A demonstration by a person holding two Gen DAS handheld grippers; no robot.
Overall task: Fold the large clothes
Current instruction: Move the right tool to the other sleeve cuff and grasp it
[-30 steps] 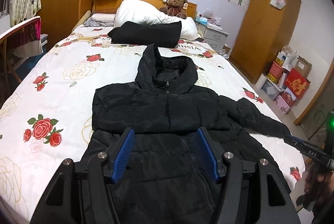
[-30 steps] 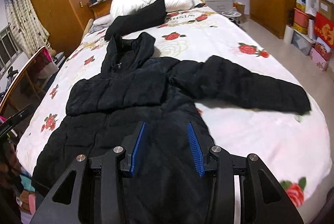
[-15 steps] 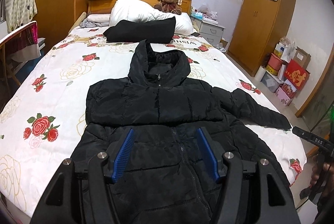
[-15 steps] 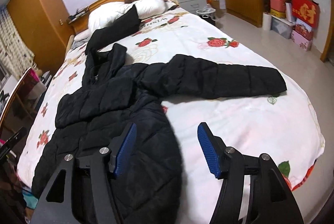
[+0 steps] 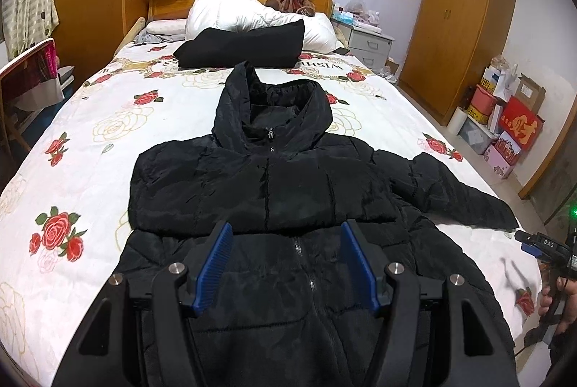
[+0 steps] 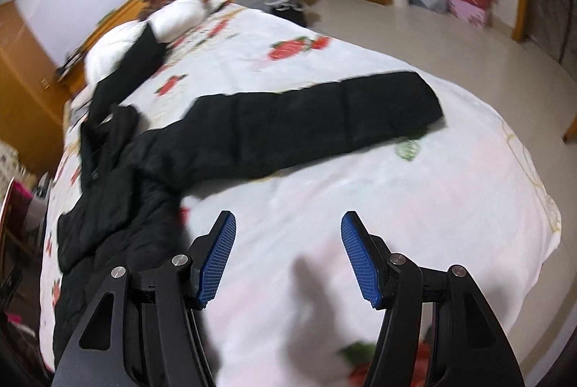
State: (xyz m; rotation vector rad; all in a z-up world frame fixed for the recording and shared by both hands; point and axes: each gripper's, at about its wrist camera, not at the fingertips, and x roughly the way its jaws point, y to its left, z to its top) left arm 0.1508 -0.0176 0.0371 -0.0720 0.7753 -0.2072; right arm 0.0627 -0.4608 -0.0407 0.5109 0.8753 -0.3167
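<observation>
Two grippers, and we see both spread wide, holding nothing: the left gripper [image 5: 286, 260] low centre over the black padded hooded jacket [image 5: 274, 192] lying flat mid-frame on the rose-printed white bedsheet [image 5: 90, 134]; the right gripper [image 6: 288, 253] over bare sheet, the jacket's outstretched sleeve [image 6: 317, 120] across centre frame.

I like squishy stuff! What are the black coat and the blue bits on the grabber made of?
The coat looks like thin, slightly shiny nylon-type cloth over soft filling: it is stitched into puffy bands. The blue pads on the left gripper look like matte rubber or plastic, with fine ridges across them; which one is hard to tell.
</observation>
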